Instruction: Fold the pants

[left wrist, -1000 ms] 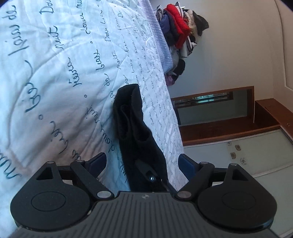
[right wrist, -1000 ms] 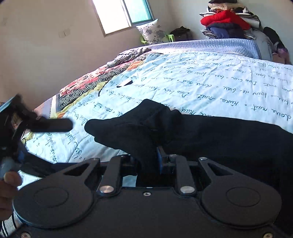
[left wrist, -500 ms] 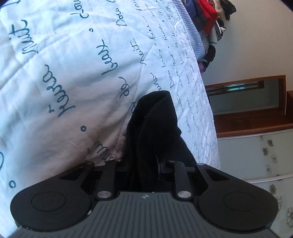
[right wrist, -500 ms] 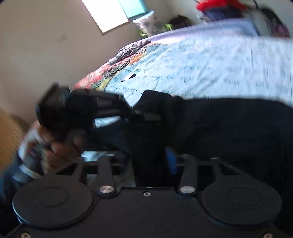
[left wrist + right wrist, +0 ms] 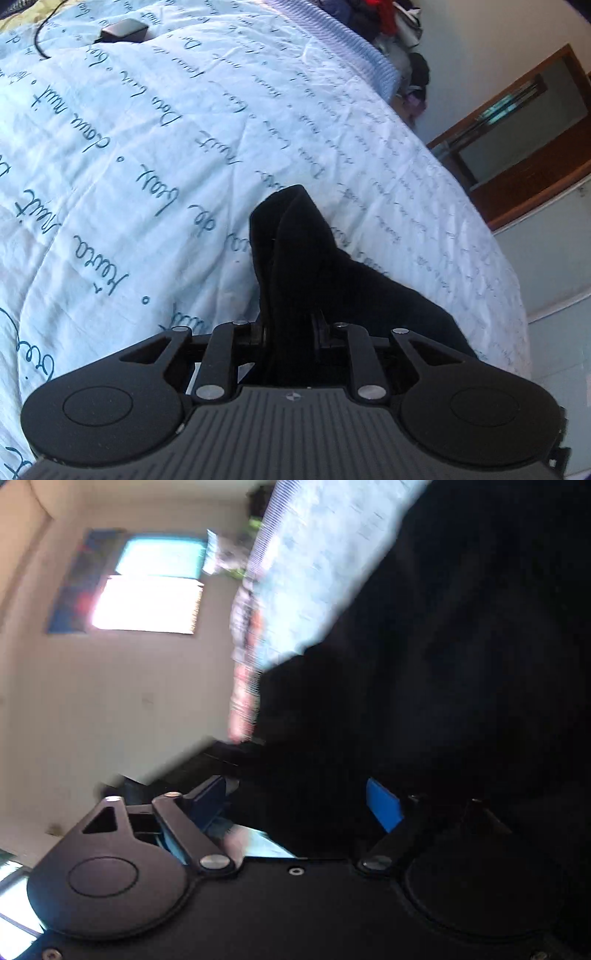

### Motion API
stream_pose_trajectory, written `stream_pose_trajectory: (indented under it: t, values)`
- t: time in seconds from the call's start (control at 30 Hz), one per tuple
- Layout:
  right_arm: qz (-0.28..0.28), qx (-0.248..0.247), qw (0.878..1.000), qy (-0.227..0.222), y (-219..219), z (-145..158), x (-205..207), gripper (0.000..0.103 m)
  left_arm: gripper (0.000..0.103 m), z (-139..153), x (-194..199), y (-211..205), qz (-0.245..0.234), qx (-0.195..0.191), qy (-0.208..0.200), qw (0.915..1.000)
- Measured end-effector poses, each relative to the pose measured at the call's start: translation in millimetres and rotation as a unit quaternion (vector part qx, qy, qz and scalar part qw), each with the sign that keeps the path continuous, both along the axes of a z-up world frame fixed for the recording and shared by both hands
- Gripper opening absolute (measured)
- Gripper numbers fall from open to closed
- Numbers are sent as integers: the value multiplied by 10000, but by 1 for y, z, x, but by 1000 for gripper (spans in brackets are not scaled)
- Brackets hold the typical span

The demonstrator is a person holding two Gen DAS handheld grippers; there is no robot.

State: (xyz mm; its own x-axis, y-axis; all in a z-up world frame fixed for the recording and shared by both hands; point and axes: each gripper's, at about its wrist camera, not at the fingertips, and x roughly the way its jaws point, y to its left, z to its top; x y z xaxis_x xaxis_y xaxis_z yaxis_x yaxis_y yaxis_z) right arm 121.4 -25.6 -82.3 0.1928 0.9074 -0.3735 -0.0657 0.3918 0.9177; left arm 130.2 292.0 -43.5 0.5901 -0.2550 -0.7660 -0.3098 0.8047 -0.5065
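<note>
Black pants (image 5: 295,251), pale-blue script-printed bedcover (image 5: 147,147)

The left tongs (image 5: 290,326) point steeply downward, their jaws drawn in close and closing on a bunched fold of the black pants (image 5: 295,251), which fills the narrow gap between the fingers. The right tongs (image 5: 295,805) are rolled far onto their side; their blue pads (image 5: 382,806) stand apart and are closing, with dark cloth lying between them.
</note>
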Motion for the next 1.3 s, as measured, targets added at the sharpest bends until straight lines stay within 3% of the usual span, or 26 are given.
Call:
stream_pose_trajectory:
  t: [0.03,0.1,0.13,0.17,0.2,0.23,0.27,0.3,0.37,0.43,0.53,0.67,0.73,0.83,0.97,1.03,1.17,1.23,1.3]
  values:
    - [12,-28,10000,-25,0,4,-1,52,22,-5,0,1,52,-26,73,10000]
    - [-125,514,9985,-105,-10,14,-6,76,22,-4,-5,3,132,-100,26,9999]
    - [-238,681,9971,-257,-15,17,-9,80,21,0,-7,1,132,-62,-20,9999]
    - [-335,449,9977,-379,-16,16,-9,86,21,4,-6,-1,126,-11,-31,9999]
    - [-288,-5,9991,-304,-13,8,-4,75,21,8,-6,-5,126,48,-4,9999]
    - [-209,-154,9995,-200,-12,2,2,57,20,12,-4,-8,131,123,22,9998]
    - [-208,-30,9998,0,-17,1,5,50,19,17,-4,-12,124,172,22,9998]
    - [-225,374,9989,174,-24,4,5,61,19,23,-5,-16,107,222,-29,9997]
    - [-386,1258,9913,24,-46,18,-2,82,19,36,-7,-27,54,309,-137,9994]
    - [-580,1485,9868,-269,-75,31,-8,83,18,51,-8,-41,10,342,-231,9991]
    - [-1245,1852,9746,-172,-136,25,-19,85,18,74,-8,-74,-171,308,-421,9985]
    - [-2179,2146,9520,-116,-216,12,-35,90,18,90,-3,-156,-813,264,-595,9946]
    - [-2440,2182,9448,-139,-241,8,-43,90,17,83,0,-209,-1305,376,-598,9889]
    - [-2654,2282,9364,-245,-270,8,-63,90,17,49,7,-277,-1797,454,-300,9822]
    - [-2870,2205,9313,-406,-315,2,-89,90,18,5,13,-323,-1812,829,-49,9799]
    - [-3071,2208,9248,-420,-332,-10,-95,91,18,6,11,-335,-1785,1034,-108,9784]
    - [-3487,2637,8990,-278,-366,-48,-107,93,17,29,10,-354,-1953,944,-264,9758]
    - [-3525,3122,8818,-256,-368,-64,-106,93,16,43,7,-374,-2138,1079,-429,9700]
    - [-3503,3284,8761,-424,-369,-67,-110,93,16,42,6,-395,-2291,1302,-489,9634]
